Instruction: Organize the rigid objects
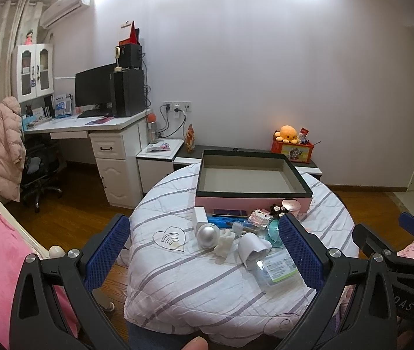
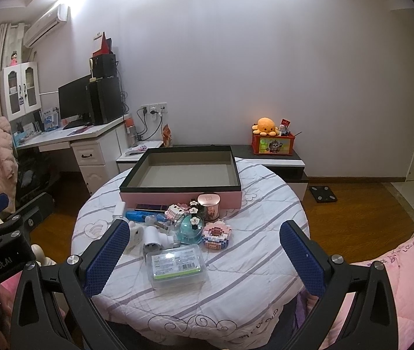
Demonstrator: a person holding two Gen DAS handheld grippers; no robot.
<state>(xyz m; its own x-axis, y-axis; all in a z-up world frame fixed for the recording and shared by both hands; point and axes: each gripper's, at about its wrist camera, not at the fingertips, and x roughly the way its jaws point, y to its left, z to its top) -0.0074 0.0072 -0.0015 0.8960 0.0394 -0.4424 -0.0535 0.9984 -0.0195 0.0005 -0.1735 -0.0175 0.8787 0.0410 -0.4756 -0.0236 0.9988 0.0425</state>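
- Hovering at the near edge of the table (image 2: 236, 277), the left gripper (image 1: 204, 253) has its blue pads wide apart and holds nothing.
- On the left of the pile stand a white block (image 1: 200, 217) and a silver ball (image 1: 207, 234), with a blue pen (image 2: 137, 215) behind.
- In the middle lie a white plug (image 2: 153, 237), a clear case (image 2: 177, 264) nearest the camera, and a teal globe (image 2: 190, 229).
- Right of those sit a pixel-brick donut (image 2: 216, 234) and a copper-lidded jar (image 2: 209, 205).
- Behind the pile, the pink box (image 2: 183, 172) stands open with only its grey floor showing.
- The right gripper (image 2: 204, 253) hangs spread wide and grips nothing.
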